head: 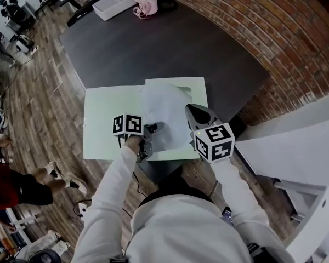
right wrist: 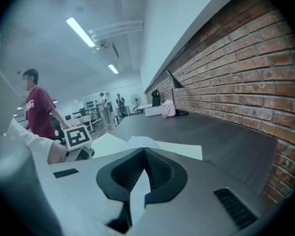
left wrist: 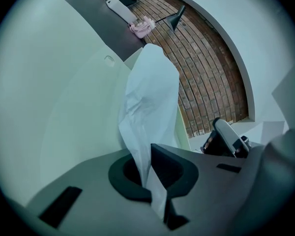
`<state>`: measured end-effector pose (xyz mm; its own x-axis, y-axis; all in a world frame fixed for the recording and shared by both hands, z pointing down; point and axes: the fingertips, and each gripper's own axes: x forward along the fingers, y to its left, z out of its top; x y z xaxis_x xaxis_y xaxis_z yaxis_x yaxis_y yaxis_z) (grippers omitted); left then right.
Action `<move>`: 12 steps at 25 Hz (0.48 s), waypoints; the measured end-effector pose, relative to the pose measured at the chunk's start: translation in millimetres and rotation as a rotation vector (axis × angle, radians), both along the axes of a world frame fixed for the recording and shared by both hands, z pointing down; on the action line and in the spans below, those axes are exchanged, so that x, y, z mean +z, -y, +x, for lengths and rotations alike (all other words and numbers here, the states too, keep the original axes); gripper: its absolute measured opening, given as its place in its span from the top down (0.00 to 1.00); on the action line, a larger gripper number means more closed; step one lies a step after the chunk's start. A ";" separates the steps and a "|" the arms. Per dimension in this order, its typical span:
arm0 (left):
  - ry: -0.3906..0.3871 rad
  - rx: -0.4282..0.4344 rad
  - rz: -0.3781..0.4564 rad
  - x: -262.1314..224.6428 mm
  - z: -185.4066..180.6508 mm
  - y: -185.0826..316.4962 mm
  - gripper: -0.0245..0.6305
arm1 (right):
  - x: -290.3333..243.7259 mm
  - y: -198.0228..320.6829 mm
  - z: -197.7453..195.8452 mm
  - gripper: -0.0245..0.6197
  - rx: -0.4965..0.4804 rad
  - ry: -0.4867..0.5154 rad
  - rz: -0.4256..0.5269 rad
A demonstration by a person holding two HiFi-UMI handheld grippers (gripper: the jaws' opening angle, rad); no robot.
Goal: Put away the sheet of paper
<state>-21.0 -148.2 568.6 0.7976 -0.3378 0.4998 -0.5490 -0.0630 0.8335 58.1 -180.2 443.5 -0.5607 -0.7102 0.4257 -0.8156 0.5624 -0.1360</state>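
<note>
You've got the paper [head: 163, 109] pinched in both tongs: left gripper [head: 152, 129] clamped on its near edge, right gripper [head: 193, 114] nipping the right side. It's lifted, a bit crumpled, just over the green folder [head: 104, 119]. Next up, I'd guess: flatten it and slide it in.

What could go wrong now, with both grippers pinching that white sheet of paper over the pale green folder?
1. Tearing: the left gripper and right gripper are both shut on the thin white sheet of paper; pulling them apart could rip it.
2. Creasing: the sheet bows up, crumpled, between them above the pale green folder, so pressing it flat may fold it.
</note>
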 end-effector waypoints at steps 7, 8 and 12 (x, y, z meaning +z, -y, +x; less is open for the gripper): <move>-0.004 -0.024 0.015 -2.0 0.3 0.3 0.94 | 13.0 58.5 -54.8 0.92 -0.079 -0.064 0.003; -0.006 -0.027 0.014 -2.2 0.6 0.1 0.94 | 17.0 65.4 -61.3 0.92 -0.084 -0.078 -0.001; -0.011 -0.035 0.010 -2.9 -0.8 -2.3 0.94 | 36.3 80.9 -80.7 0.92 -0.097 -0.122 -0.031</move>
